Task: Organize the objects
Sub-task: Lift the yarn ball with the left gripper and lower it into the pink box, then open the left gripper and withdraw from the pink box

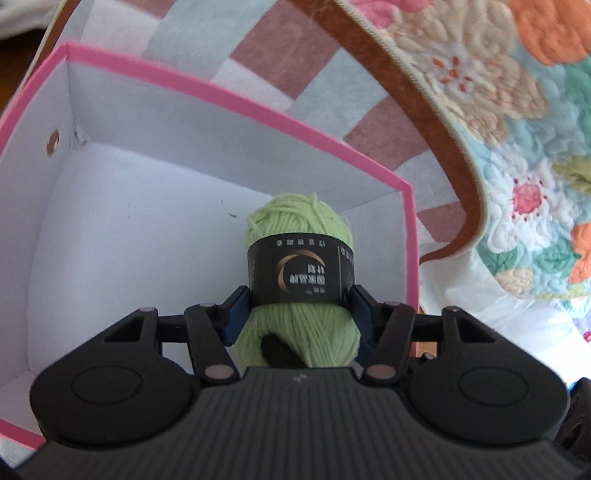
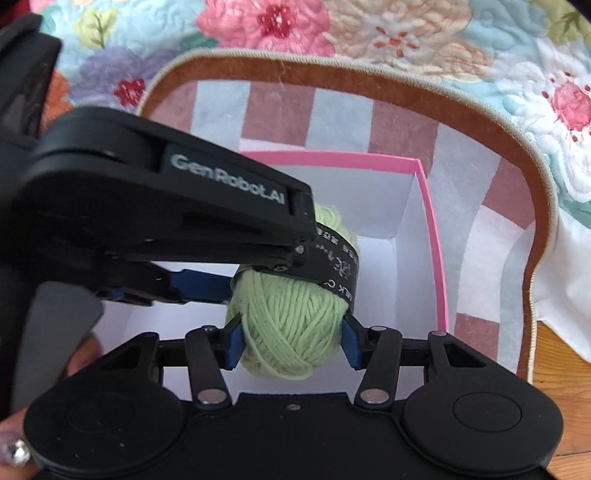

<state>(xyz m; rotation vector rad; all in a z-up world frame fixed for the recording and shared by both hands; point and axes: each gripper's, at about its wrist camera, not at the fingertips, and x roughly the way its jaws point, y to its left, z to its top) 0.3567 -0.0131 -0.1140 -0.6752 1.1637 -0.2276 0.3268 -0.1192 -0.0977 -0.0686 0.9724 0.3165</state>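
A light green ball of yarn (image 1: pixel 295 221) with a black paper band hangs inside an open white box with a pink rim (image 1: pixel 221 96). My left gripper (image 1: pixel 299 295) is shut on it, its blue pads pressing the band from both sides. In the right wrist view the same yarn ball (image 2: pixel 288 321) sits between the blue pads of my right gripper (image 2: pixel 291 339), which is shut on its near end. There the left gripper (image 2: pixel 273 266) reaches in from the left and clamps the banded end. The box's pink rim (image 2: pixel 433 229) shows behind, and its white floor lies bare below.
The box stands on a pink, white and grey checked mat (image 2: pixel 406 122) with a brown border. The mat lies on a floral quilt (image 2: pixel 369 29). Wooden floor (image 2: pixel 561 365) shows at the right. A person's fingers with decorated nails (image 2: pixel 14 446) hold the left gripper's handle.
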